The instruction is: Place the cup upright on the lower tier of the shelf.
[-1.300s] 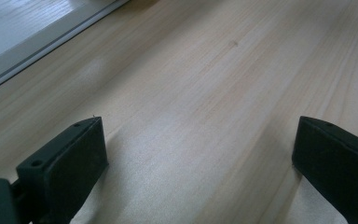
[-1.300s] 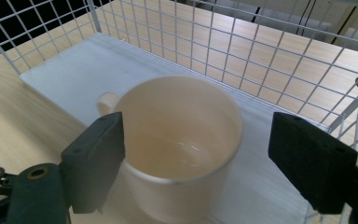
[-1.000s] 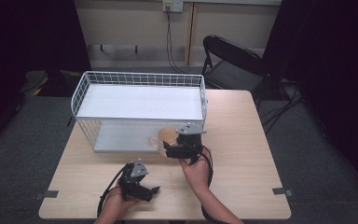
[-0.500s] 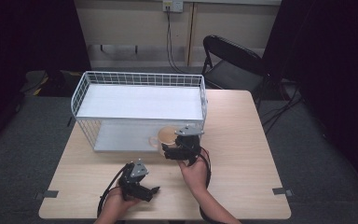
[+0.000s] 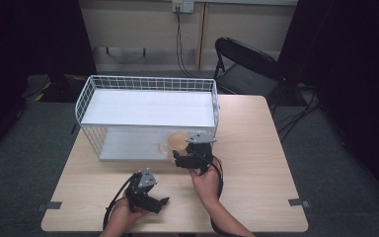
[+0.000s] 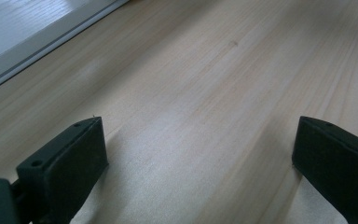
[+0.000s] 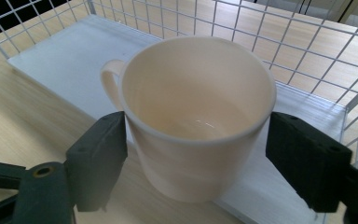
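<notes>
Wooden worktop (image 5: 256, 148) | right gripper (image 7: 193, 154) fingers bracket cream mug (image 7: 198, 116) at wire rack (image 5: 148, 106) | left gripper (image 6: 200, 154) fingers wide, empty

The mug (image 7: 199, 116) is cream colored and smooth, with one small handle. It stands upright, and its open top shows nothing inside. In the right gripper view it sits in the middle of the frame, handle toward the upper left. It rests at the front edge of the white board inside the wire basket (image 5: 148, 106). In the high view the mug (image 5: 173, 143) is near the middle, by the basket's lower right corner.
</notes>
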Available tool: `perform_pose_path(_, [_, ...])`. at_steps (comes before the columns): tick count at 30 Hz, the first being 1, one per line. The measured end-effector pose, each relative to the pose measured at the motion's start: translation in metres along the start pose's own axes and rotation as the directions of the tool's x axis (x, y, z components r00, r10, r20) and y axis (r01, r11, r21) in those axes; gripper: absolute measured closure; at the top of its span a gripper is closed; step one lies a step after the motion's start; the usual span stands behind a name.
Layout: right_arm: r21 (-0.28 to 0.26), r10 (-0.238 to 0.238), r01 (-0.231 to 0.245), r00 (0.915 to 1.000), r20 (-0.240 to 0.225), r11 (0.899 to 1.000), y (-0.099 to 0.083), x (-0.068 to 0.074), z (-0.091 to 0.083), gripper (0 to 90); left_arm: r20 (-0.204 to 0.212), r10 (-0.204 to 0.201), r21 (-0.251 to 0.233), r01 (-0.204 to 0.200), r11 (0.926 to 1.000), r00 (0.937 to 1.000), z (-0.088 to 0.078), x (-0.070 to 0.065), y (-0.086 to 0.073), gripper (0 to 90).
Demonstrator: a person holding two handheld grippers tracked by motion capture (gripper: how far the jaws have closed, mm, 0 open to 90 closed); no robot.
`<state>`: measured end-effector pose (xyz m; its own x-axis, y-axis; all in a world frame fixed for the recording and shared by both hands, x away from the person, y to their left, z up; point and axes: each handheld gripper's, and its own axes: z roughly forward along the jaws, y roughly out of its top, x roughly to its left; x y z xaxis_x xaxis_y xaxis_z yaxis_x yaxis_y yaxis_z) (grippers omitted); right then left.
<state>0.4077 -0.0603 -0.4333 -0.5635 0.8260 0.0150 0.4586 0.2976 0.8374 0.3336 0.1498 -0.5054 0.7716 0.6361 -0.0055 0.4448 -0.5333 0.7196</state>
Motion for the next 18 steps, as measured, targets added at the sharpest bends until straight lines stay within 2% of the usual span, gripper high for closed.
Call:
perform_pose_path(9, [-0.007, 0.011, -0.01, 0.9998, 0.016, 1.0, -0.0009, -0.0026, 0.0011, 28.4, 0.0, 0.0, 0.0, 0.0, 1.0, 1.0, 0.0, 0.0, 0.0, 2.5])
perform_pose_path(18, [0.002, 0.013, -0.013, 0.9997, 0.02, 1.0, -0.0019, -0.0043, 0.0025, 40.1, 0.0, 0.0, 0.0, 0.0, 1.0, 1.0, 0.0, 0.0, 0.0, 2.5])
